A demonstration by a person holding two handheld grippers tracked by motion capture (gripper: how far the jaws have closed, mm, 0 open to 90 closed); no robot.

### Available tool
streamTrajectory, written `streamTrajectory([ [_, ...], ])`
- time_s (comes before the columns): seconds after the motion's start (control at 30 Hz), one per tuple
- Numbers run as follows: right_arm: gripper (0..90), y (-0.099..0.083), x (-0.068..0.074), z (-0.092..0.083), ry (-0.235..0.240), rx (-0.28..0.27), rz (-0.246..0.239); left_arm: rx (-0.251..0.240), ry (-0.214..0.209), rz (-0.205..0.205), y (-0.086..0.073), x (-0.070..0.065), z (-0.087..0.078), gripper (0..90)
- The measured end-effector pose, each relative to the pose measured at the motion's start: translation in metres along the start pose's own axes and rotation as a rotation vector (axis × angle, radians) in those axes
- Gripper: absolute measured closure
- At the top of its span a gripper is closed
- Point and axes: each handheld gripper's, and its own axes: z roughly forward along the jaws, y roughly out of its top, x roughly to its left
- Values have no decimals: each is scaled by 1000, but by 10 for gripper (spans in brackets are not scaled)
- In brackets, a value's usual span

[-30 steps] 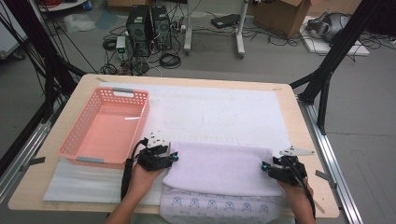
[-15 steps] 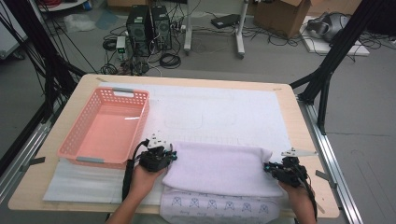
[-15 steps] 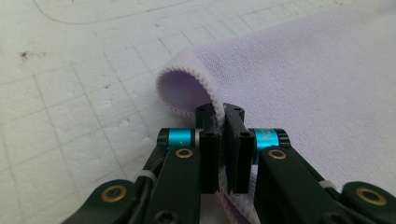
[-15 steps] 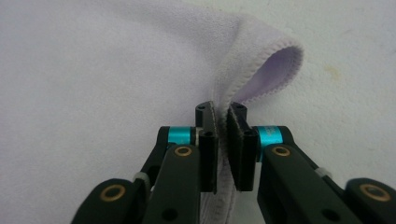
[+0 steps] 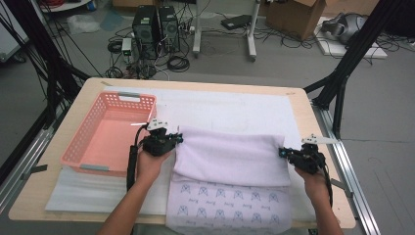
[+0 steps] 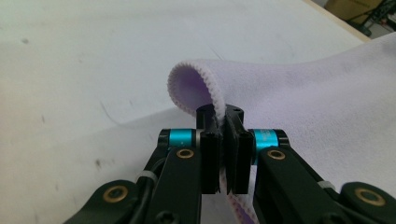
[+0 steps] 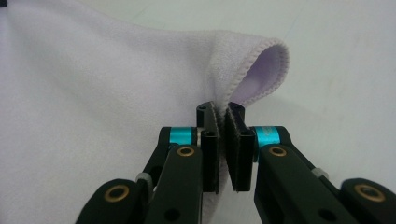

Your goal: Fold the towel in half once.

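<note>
1. The towel (image 5: 230, 156) is lying on the white mat (image 5: 235, 110) at the near middle of the table (image 5: 313, 122), to the right of the pink basket (image 5: 110, 132). Its patterned underside is showing along the near edge, so a fold is in progress.
2. The left gripper (image 5: 175, 139) is pinching the towel's far-left corner; in the left gripper view its jaws are clamped tight on the stitched hem (image 6: 219, 109), with cloth curling up beyond the tips.
3. The right gripper (image 5: 283, 152) is doing the same at the far-right corner: jaws closed on the hem (image 7: 222, 109), the corner looping past the tips.
4. Both sets of jaws have just been closing, with the hem between them.
5. To do this step well, I judge both hands should be rising together and level, keeping the edge between them taut so the cloth is not sagging.
6. The bite is shallow on both sides, so a jerk may be pulling the hem free; a slow, even carry is safer.
7. Aligning corners over corners before lowering is giving a square fold.
</note>
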Motion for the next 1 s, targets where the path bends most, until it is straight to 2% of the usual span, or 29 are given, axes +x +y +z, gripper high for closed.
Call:
streamTrajectory([
  [0.1, 855, 16, -5, 8, -31, -12, -28, -2, 11, -7, 12, 7, 10, 856],
  [0.17, 855, 25, -9, 13, -53, -17, -36, -18, 15, -26, 17, 12, 16, 855],
  [0.23, 855, 31, -13, 19, -80, -22, -33, -19, 22, -15, 22, 15, 21, 855],
  [0.3, 855, 35, -18, 25, -95, -24, -20, -41, 28, -31, 22, 20, 26, 855],
  [0.37, 855, 38, -21, 32, -104, -24, -4, -24, 36, -48, 21, 24, 32, 855],
  [0.43, 855, 41, -22, 39, -119, -16, -10, -19, 57, -29, 22, 25, 38, 855],
  [0.5, 854, 43, -22, 45, -142, -6, -30, -26, 61, -36, 23, 26, 41, 855],
  [0.67, 854, 48, -27, 51, -150, -24, 8, -23, 70, -44, 29, 32, 49, 854],
  [0.73, 854, 48, -28, 55, -161, -28, 18, -26, 76, -60, 27, 34, 53, 854],
  [0.83, 846, 45, -29, 64, -165, -9, 46, 33, 71, -68, 21, 33, 59, 839],
  [0.9, 814, 44, -28, 66, -154, -15, 83, 44, 57, -70, 20, 31, 58, 771],
  [0.93, 768, 44, -27, 66, -156, -10, 85, 42, 44, -71, 20, 29, 56, 712],
  [0.97, 720, 45, -26, 65, -155, -11, 85, 17, 48, -64, 20, 27, 52, 711],
  [1.0, 710, 45, -25, 63, -150, -18, 92, -13, 43, -62, 18, 25, 48, 711],
])
